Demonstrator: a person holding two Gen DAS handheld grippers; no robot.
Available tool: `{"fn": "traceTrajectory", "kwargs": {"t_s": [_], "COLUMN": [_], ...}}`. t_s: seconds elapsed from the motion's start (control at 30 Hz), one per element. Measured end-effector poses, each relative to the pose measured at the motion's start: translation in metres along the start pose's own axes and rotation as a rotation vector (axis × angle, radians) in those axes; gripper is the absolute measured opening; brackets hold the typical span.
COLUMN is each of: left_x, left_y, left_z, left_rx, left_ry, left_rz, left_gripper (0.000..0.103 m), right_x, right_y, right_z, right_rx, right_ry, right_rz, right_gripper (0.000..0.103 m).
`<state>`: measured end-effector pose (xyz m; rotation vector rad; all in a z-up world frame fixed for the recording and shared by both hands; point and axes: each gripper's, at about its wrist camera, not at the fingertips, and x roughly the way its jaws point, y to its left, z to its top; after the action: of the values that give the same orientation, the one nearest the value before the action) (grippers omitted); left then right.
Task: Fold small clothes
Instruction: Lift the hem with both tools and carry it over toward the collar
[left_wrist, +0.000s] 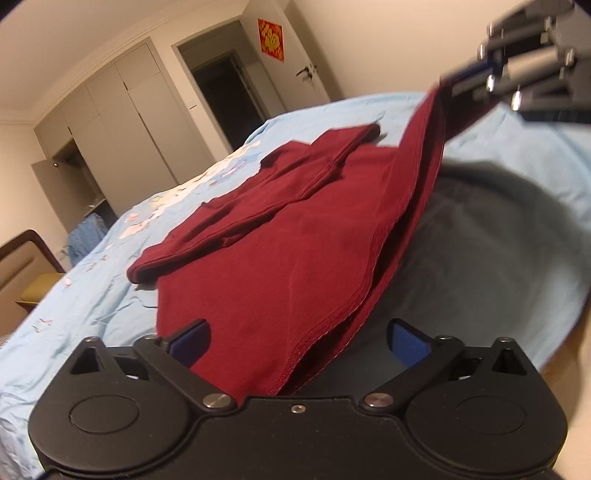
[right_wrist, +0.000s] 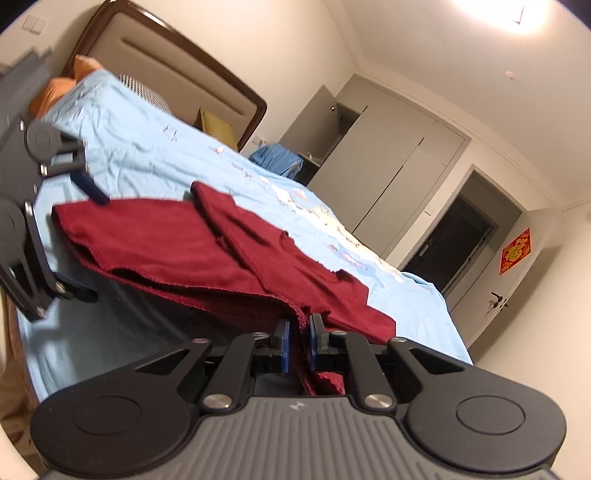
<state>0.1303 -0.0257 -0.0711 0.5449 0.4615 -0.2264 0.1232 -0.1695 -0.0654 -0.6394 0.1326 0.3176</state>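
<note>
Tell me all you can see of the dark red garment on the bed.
The dark red garment looks like soft knit cloth with stitched hems. A sleeve is folded across its body. It lies on the light blue sheet, with one hem edge lifted. The right gripper is shut on that hem; the left gripper is open, its jaws either side of the other end.

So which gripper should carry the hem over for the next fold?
Right. The right gripper has its jaws already shut on the hem of the dark red garment and lifts it off the bed. The left gripper has its jaws open, holding nothing.
</note>
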Motion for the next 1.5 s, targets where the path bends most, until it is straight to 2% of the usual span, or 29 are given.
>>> {"fn": "traceTrajectory", "kwargs": {"t_s": [0.17, 0.4, 0.47, 0.57, 0.63, 0.67, 0.7, 0.77, 0.83, 0.9, 1.0, 1.07, 1.13, 1.2, 1.27, 1.33, 1.37, 1.4, 1.5], "left_x": [0.010, 0.013, 0.012, 0.008, 0.006, 0.005, 0.005, 0.005, 0.004, 0.003, 0.000, -0.002, -0.006, -0.010, -0.013, -0.017, -0.019, -0.020, -0.025], "left_y": [0.015, 0.049, 0.058, 0.067, 0.067, 0.066, 0.066, 0.067, 0.069, 0.071, 0.075, 0.078, 0.081, 0.082, 0.083, 0.084, 0.085, 0.086, 0.084], "left_z": [-0.005, -0.028, -0.031, -0.029, -0.024, -0.021, -0.018, -0.011, -0.005, 0.000, 0.007, 0.010, 0.012, 0.013, 0.013, 0.011, 0.010, 0.009, 0.009], "left_rx": [-0.015, -0.066, -0.078, -0.094, -0.083, -0.077, -0.073, -0.073, -0.076, -0.081, -0.106, -0.126, -0.138, -0.139, -0.138, -0.143, -0.148, -0.155, -0.166], "left_ry": [0.060, 0.142, 0.149, 0.126, 0.099, 0.086, 0.073, 0.054, 0.036, 0.022, 0.007, -0.002, -0.010, -0.017, -0.022, -0.028, -0.031, -0.035, -0.049], "left_rz": [0.035, 0.117, 0.129, 0.125, 0.133, 0.141, 0.144, 0.146, 0.149, 0.151, 0.152, 0.150, 0.149, 0.151, 0.159, 0.169, 0.174, 0.178, 0.203], "left_gripper": [0.054, 0.032, 0.016, 0.010, 0.008, 0.007, 0.007, 0.007, 0.007, 0.007, 0.007, 0.006, 0.006, 0.006, 0.006, 0.005, 0.005, 0.005, 0.005], "right_x": [-0.009, -0.010, -0.010, -0.006, -0.002, 0.000, 0.000, 0.002, 0.001, 0.002, 0.011, 0.018, 0.021, 0.018, 0.012, 0.003, -0.001, -0.005, -0.017], "right_y": [-0.004, -0.001, 0.002, 0.008, 0.014, 0.018, 0.021, 0.027, 0.032, 0.040, 0.054, 0.060, 0.060, 0.055, 0.046, 0.035, 0.030, 0.024, 0.019], "right_z": [0.003, -0.005, -0.010, -0.018, -0.024, -0.027, -0.030, -0.033, -0.034, -0.035, -0.037, -0.043, -0.046, -0.049, -0.052, -0.057, -0.060, -0.061, -0.058], "right_rx": [0.007, 0.019, 0.016, -0.002, -0.009, -0.012, -0.014, -0.008, -0.006, -0.028, -0.076, -0.091, -0.085, -0.071, -0.051, -0.003, 0.023, 0.047, 0.058], "right_ry": [-0.006, 0.032, 0.051, 0.088, 0.121, 0.136, 0.145, 0.151, 0.146, 0.146, 0.173, 0.198, 0.210, 0.216, 0.215, 0.202, 0.200, 0.191, 0.135], "right_rz": [-0.008, 0.006, 0.022, 0.057, 0.093, 0.107, 0.111, 0.130, 0.149, 0.154, 0.143, 0.120, 0.085, 0.024, -0.033, -0.074, -0.082, -0.077, -0.087], "right_gripper": [0.012, 0.012, 0.012, 0.013, 0.017, 0.027, 0.043, 0.060, 0.065, 0.076, 0.077, 0.076, 0.070, 0.053, 0.046, 0.033, 0.019, 0.013, 0.008]}}
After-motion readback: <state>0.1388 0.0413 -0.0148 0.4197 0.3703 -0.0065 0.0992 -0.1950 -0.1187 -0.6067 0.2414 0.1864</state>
